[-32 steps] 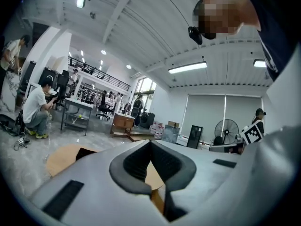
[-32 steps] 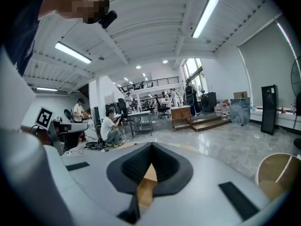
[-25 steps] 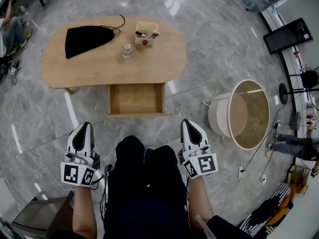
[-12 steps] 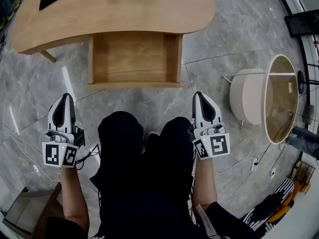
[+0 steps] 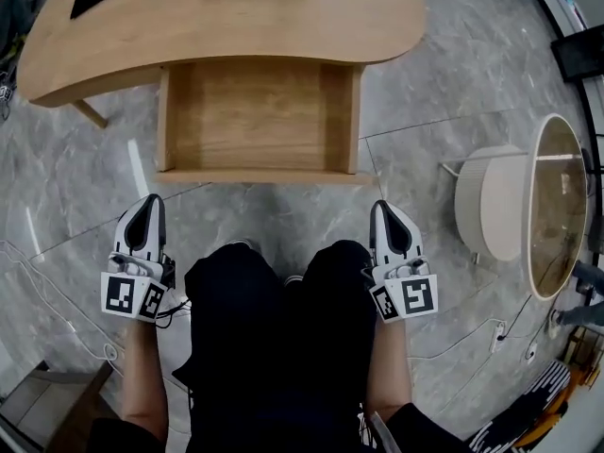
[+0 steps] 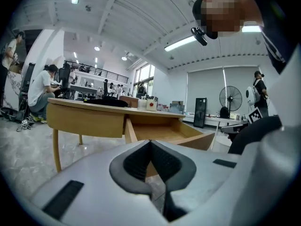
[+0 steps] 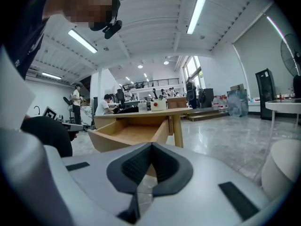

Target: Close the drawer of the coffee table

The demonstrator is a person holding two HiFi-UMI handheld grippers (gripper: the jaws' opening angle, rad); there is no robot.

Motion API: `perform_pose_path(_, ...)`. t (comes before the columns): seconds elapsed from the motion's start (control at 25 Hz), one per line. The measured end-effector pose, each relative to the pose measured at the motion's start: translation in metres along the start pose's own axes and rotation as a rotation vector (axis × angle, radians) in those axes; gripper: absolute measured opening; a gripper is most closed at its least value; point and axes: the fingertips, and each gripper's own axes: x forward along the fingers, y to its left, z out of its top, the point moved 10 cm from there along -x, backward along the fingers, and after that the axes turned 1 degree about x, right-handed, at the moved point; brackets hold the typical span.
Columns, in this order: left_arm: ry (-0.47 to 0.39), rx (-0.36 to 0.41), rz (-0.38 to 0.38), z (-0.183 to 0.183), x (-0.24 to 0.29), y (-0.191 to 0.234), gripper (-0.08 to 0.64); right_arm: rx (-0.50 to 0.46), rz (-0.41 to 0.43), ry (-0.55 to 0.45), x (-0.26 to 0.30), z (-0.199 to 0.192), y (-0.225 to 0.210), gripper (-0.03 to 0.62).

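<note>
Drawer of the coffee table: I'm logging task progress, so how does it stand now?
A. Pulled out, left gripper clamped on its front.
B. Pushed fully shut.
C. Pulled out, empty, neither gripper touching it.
C: the drawer sticks out from the coffee table with a bare wooden floor, and the left gripper and right gripper hang short of its front, jaws together.

The left gripper (image 5: 148,206) and right gripper (image 5: 385,210) were white shells with dark padded jaws. Each bore a cube (image 5: 132,297) of black-and-white square markers. The person wore black trousers (image 5: 274,347). A thin dark cable (image 5: 176,304) hung by the left cube.
</note>
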Motion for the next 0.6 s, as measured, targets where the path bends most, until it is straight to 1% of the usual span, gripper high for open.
perform_pose_path(0.12,0.003,0.015,-0.014,-0.008,0.005,-0.003,0.025,-0.028,0.024,0.015,0.006,-0.008,-0.004,0.026)
perform_pose_path(0.2,0.017,0.023,-0.002,-0.016,0.008,-0.003,0.025,-0.041,0.035,0.032,0.009,-0.014,-0.007,0.026)
perform_pose_path(0.32,0.033,0.013,0.031,-0.026,0.013,-0.002,0.025,-0.042,0.036,0.046,0.014,-0.020,-0.012,0.026)
perform_pose_path(0.4,0.031,0.004,0.030,-0.031,0.016,-0.001,0.025,-0.034,0.041,0.050,0.018,-0.022,-0.011,0.026)
perform_pose_path(0.48,0.032,0.013,0.030,-0.034,0.019,0.000,0.025,-0.026,0.043,0.054,0.023,-0.025,-0.007,0.026)
perform_pose_path(0.6,0.028,0.015,0.036,-0.038,0.023,0.000,0.025,-0.038,0.038,0.067,0.029,-0.029,-0.005,0.026)
